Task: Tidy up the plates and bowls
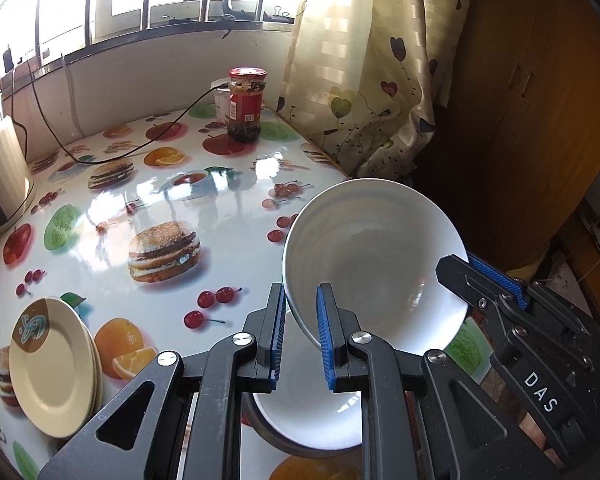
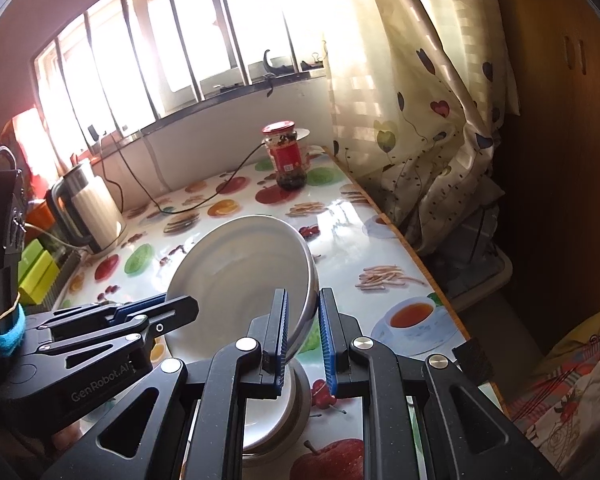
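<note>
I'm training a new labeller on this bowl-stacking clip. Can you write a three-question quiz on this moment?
1. True or false: the tilted white bowl is gripped on its rim by both the left gripper and the right gripper.
2. What lies on the table directly below the lifted bowl?
A. a stack of beige plates
B. another white bowl
C. a red-lidded jar
3. Fill in: the beige plates lie on the ___ side of the left wrist view.

Key
1. True: each gripper's pads straddle opposite parts of the rim.
2. B, the second white bowl.
3. Left, apart from both bowls; the jar stands at the far end of the table.
</note>
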Demonstrator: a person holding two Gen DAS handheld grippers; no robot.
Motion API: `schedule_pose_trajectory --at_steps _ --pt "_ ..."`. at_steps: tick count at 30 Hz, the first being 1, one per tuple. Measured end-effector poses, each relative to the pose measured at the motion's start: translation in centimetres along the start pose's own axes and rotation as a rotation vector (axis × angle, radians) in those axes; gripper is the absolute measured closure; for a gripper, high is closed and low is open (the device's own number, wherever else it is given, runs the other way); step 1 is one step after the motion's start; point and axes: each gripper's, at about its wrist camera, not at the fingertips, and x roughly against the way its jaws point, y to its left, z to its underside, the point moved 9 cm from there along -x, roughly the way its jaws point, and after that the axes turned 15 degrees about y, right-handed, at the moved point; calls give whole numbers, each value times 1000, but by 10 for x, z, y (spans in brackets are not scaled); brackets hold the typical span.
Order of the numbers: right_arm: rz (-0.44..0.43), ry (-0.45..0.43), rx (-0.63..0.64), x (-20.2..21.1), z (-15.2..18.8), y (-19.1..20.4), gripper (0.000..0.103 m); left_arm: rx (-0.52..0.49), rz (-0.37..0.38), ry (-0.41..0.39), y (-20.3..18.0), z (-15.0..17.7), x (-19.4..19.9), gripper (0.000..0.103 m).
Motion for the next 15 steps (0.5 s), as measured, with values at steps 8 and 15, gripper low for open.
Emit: schedule_pose_trajectory --at_steps 8,15 --pt "-7 -6 14 6 6 11 88 12 5 -15 5 8 7 86" --pt "-10 -6 29 9 10 18 88 27 3 -26 11 14 12 86"
